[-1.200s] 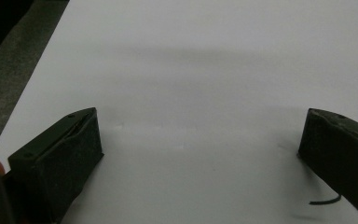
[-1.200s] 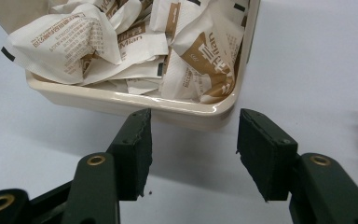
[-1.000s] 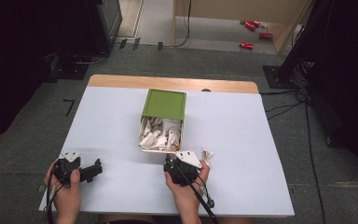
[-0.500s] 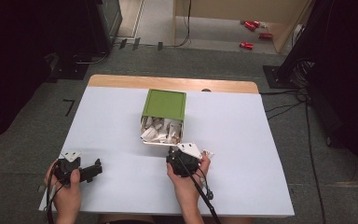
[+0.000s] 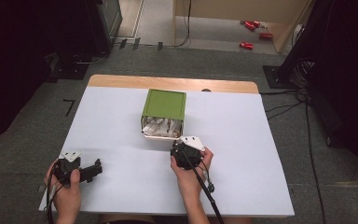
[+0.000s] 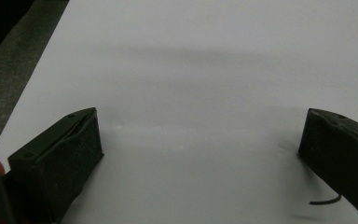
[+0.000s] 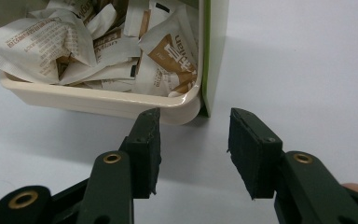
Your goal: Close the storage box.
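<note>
A: Task thing first. Where is it placed?

B: A cream tray [image 7: 98, 100] heaped with white and brown sachets [image 7: 168, 56] is seen at 12 o'clock from the right claw [image 7: 193, 151] in the right gripper view. A green lid [image 5: 164, 103] is stood over the tray's far part in the high view, near the worktop's [image 5: 242, 154] middle, slightly toward 12 o'clock.

A: Right claw state?

B: Jaws are parted about halfway and have just been closing. Nothing is held between them; only bare worktop is seen in the gap. The tray's near corner is just beyond the jaw tips, not touched as far as can be told. In the high view the right claw [image 5: 182, 141] is found at 5 o'clock of the tray, just beside its near rim, carried by the right hand [image 5: 191, 168].

A: Left claw?

B: Spread wide, empty. In the left gripper view the left claw [image 6: 200, 140] is pointed over plain white worktop. In the high view it [image 5: 95, 168] is placed at 8 o'clock of the tray, well apart, near the worktop's near-left corner, gripped by the left hand [image 5: 67, 186].

A: Surroundings?

B: Grey floor [image 5: 37, 135] around the worktop; red objects [image 5: 254, 32] on the floor at 1 o'clock, too small to be identified.
</note>
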Demonstrator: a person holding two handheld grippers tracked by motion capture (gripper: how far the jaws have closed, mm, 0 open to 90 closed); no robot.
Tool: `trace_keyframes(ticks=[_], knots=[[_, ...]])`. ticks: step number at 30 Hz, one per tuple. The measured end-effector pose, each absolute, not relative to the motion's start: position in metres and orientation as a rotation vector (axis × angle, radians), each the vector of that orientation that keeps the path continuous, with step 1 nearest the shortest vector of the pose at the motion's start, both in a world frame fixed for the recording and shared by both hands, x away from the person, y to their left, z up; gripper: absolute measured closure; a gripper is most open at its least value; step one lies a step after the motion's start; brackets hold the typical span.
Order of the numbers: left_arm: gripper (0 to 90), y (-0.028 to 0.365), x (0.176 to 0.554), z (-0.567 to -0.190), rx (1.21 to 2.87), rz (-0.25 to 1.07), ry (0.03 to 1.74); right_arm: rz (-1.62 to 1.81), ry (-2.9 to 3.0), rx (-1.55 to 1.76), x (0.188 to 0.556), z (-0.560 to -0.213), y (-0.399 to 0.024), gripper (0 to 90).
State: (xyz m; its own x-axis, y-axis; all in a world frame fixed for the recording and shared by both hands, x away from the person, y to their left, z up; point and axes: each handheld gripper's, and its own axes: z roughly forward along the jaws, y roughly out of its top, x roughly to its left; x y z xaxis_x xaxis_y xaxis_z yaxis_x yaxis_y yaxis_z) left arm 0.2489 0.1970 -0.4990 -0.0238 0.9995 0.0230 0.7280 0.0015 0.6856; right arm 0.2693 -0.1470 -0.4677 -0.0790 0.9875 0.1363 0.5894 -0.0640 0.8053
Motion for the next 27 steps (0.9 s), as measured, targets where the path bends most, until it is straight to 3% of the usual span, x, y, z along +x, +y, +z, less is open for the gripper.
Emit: trace_keyframes(ticks=[14,27], knots=[[0.0,0.197,0.249,-0.499,1.777,0.739,1.802,0.976,1.727,1.669,0.274,-0.465,-0.153,53.4],[0.0,0.197,0.249,-0.499,1.777,0.739,1.802,1.114,1.850,1.577,0.263,-0.436,-0.172,23.9]])
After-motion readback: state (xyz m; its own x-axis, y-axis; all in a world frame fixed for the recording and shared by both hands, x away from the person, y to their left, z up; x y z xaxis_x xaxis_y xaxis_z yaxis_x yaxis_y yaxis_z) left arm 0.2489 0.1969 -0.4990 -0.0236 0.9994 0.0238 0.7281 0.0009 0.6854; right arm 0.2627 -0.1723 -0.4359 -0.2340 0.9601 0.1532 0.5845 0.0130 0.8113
